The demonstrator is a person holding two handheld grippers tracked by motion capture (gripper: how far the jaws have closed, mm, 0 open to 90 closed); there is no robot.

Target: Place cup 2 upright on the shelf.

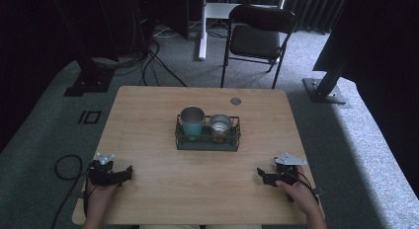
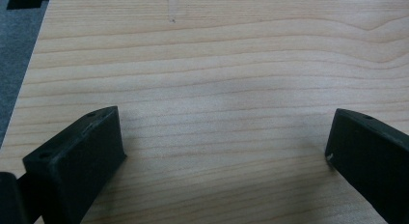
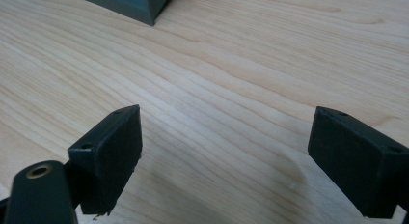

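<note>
A dark wire basket [image 1: 208, 141] sits at the middle of the wooden table [image 1: 148, 115]. Inside it stand a teal metal cup [image 1: 192, 122] on the left and a smaller glass cup [image 1: 220, 126] with brownish content on the right. My left gripper [image 1: 129, 172] rests near the table's front left corner, held by a hand, jaws wide apart over bare wood [image 2: 226, 137]. My right gripper [image 1: 260, 174] rests near the front right, also open with nothing between its jaws [image 3: 224, 151]. A corner of the basket [image 3: 140, 4] shows at the top of the right gripper view.
A round grommet [image 1: 235, 101] is set in the table's far edge. Behind the table stand a black folding chair [image 1: 257, 39], a white stand leg [image 1: 201, 26] and dark frame posts [image 1: 328, 78]. Cables [image 1: 64, 165] lie on the grey carpet at left.
</note>
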